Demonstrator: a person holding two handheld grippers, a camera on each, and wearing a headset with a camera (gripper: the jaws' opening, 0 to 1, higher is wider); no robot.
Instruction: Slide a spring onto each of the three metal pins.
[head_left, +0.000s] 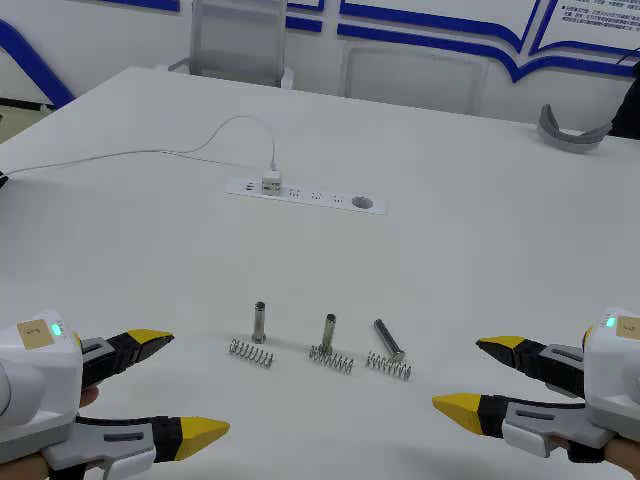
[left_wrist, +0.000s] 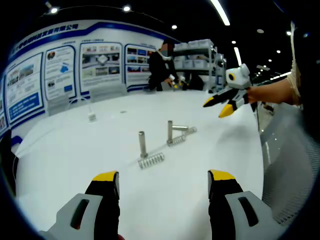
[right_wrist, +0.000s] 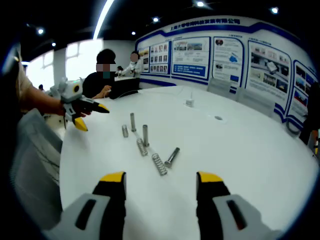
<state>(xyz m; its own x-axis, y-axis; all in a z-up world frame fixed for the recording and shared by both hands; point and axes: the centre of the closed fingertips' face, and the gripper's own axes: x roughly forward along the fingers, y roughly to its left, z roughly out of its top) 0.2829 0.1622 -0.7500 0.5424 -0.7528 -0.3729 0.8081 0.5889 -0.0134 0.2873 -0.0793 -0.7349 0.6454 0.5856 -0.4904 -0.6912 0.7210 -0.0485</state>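
Two metal pins stand upright on the white table, the left pin (head_left: 259, 320) and the middle pin (head_left: 327, 330). The right pin (head_left: 387, 338) lies on its side. A loose spring lies flat just in front of each: left spring (head_left: 250, 353), middle spring (head_left: 331, 360), right spring (head_left: 388, 366). My left gripper (head_left: 185, 385) is open at the near left, well short of the springs. My right gripper (head_left: 470, 375) is open at the near right, also apart from them. The left gripper view has the nearest pin (left_wrist: 142, 144) and spring (left_wrist: 151, 160); the right gripper view has the lying pin (right_wrist: 172, 156) and spring (right_wrist: 159, 164).
A white power strip (head_left: 305, 195) with a plugged-in charger and cable sits beyond the pins. A grey curved band (head_left: 570, 135) lies at the far right. A chair (head_left: 238, 40) stands behind the table. People sit at the table's far side (right_wrist: 105, 75).
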